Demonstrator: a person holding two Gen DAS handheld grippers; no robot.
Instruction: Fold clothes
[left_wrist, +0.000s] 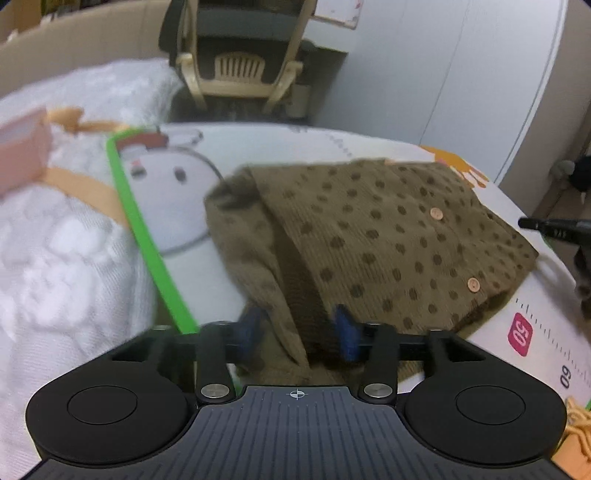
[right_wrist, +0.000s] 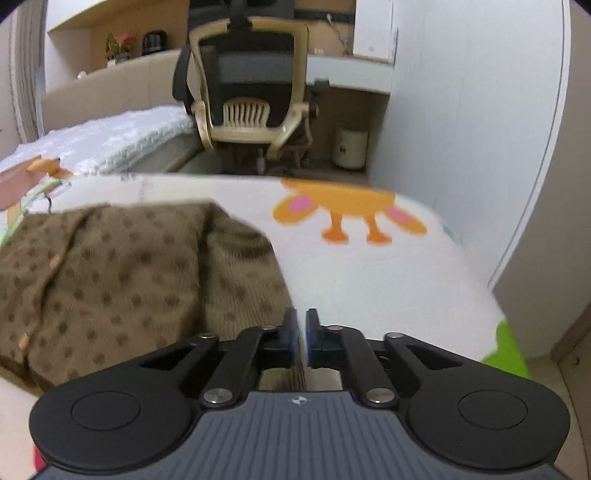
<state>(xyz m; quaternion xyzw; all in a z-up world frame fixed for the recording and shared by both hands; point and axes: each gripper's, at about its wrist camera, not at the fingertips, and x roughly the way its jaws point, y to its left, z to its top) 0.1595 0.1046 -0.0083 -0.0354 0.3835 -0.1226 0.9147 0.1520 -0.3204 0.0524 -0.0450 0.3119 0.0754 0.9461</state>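
A brown knit cardigan (left_wrist: 369, 236) with dark dots and pale round buttons lies partly folded on a white play mat (left_wrist: 295, 147). My left gripper (left_wrist: 299, 330) is open at its near edge, and a fold of the fabric runs between the blue pads (left_wrist: 347, 332). In the right wrist view the cardigan (right_wrist: 122, 273) fills the left side. My right gripper (right_wrist: 301, 334) is shut at its right hem, with only a thin slit between the pads. Brown fabric shows under the fingers, but I cannot tell if any is pinched.
The mat (right_wrist: 369, 277) carries an orange cartoon animal (right_wrist: 347, 210), a green border (left_wrist: 147, 240) and a ruler print (left_wrist: 554, 343). A white quilted bed (left_wrist: 55, 258) lies to the left. An office chair (right_wrist: 251, 88) stands beyond the mat. White wardrobe doors (right_wrist: 480, 110) close off the right.
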